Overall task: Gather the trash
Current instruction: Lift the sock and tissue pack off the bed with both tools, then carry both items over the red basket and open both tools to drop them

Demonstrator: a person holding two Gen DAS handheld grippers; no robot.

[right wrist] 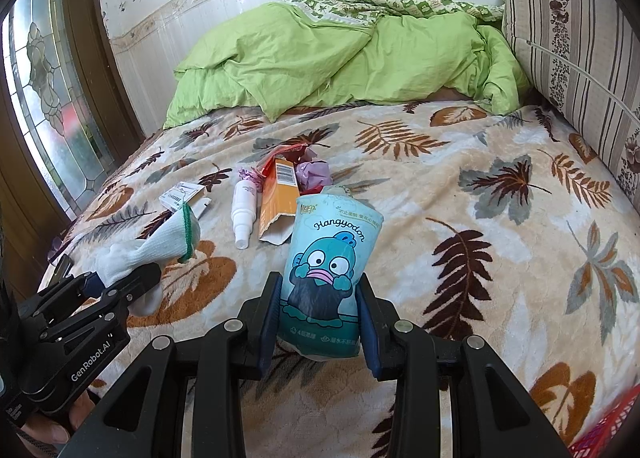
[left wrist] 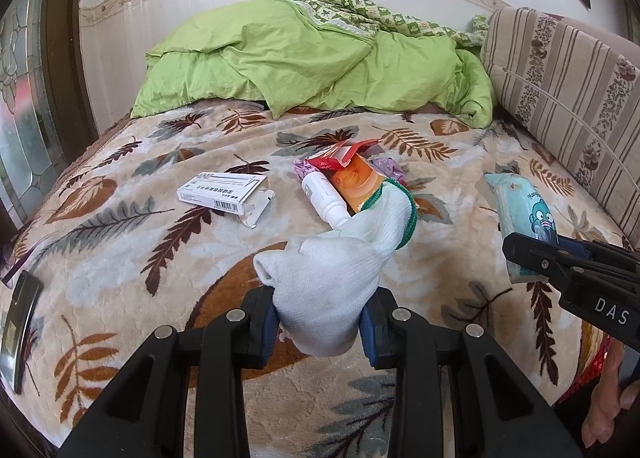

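My left gripper (left wrist: 320,328) is shut on a white knit glove (left wrist: 336,270) with a green cuff, held above the leaf-patterned blanket (left wrist: 120,258); the same glove (right wrist: 156,246) and left gripper (right wrist: 124,290) show at the lower left of the right wrist view. My right gripper (right wrist: 320,322) is shut on a teal cartoon tissue pack (right wrist: 328,262), which also appears as the tissue pack (left wrist: 524,217) at the right of the left wrist view. On the blanket lie a white spray bottle (left wrist: 324,197), an orange carton (left wrist: 360,181), a red packet (left wrist: 340,157), purple wrappers (right wrist: 314,175) and a white medicine box (left wrist: 220,193).
A crumpled green duvet (left wrist: 320,65) fills the back of the bed. A striped cushion (left wrist: 560,85) runs along the right side. A dark phone (left wrist: 20,322) lies at the bed's left edge. A glass-panelled door (right wrist: 44,97) stands left. Something red (right wrist: 608,434) shows at lower right.
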